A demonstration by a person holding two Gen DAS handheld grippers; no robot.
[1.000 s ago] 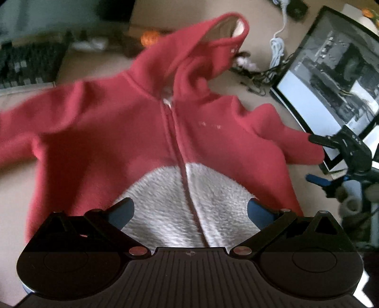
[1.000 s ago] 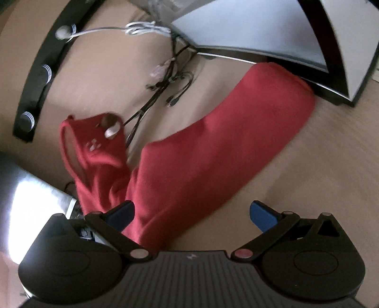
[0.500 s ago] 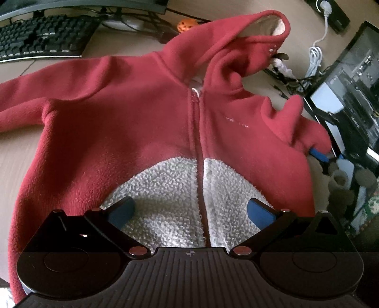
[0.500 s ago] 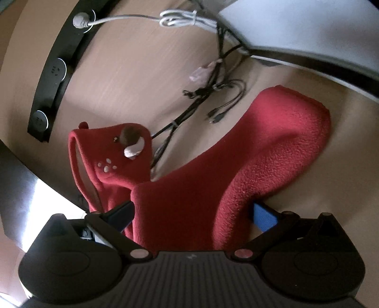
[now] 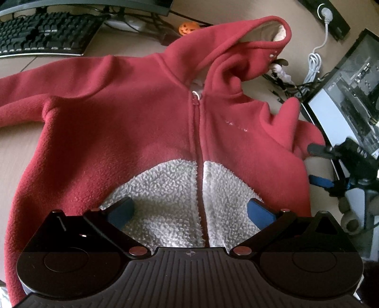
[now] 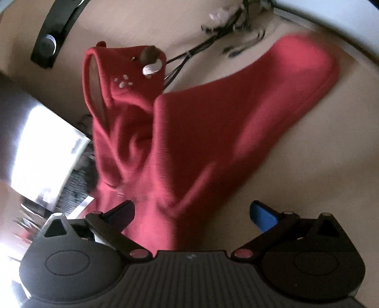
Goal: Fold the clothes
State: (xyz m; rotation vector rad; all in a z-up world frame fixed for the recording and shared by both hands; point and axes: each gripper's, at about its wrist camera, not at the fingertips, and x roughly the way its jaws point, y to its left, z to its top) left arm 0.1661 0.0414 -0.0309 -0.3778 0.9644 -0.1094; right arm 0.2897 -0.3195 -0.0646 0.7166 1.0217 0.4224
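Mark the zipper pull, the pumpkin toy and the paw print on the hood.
zipper pull (image 5: pixel 195 94), left wrist view, on the ring at the collar.
pumpkin toy (image 5: pixel 187 27), left wrist view, on its orange face.
paw print (image 6: pixel 122 81), right wrist view, on the largest white pad.

Table: a light brown wooden desk (image 5: pixel 21 147) fills the space, smooth and bare in spots.
Keyboard: a black keyboard (image 5: pixel 45 35) sits far left.
Screen: a monitor (image 5: pixel 345 111) stands at the right, glowing white and grey.
Cables: a white cord (image 5: pixel 316 61) and dark wires (image 6: pixel 213 35) lie in a tangle on the far right of the desk.
Power strip: a black power strip (image 5: pixel 331 16) lies far right.
Toy: a small orange pumpkin (image 5: pixel 188 27) sits far back.
Light: soft daylight, with a bright patch (image 6: pixel 40 147) at the left.
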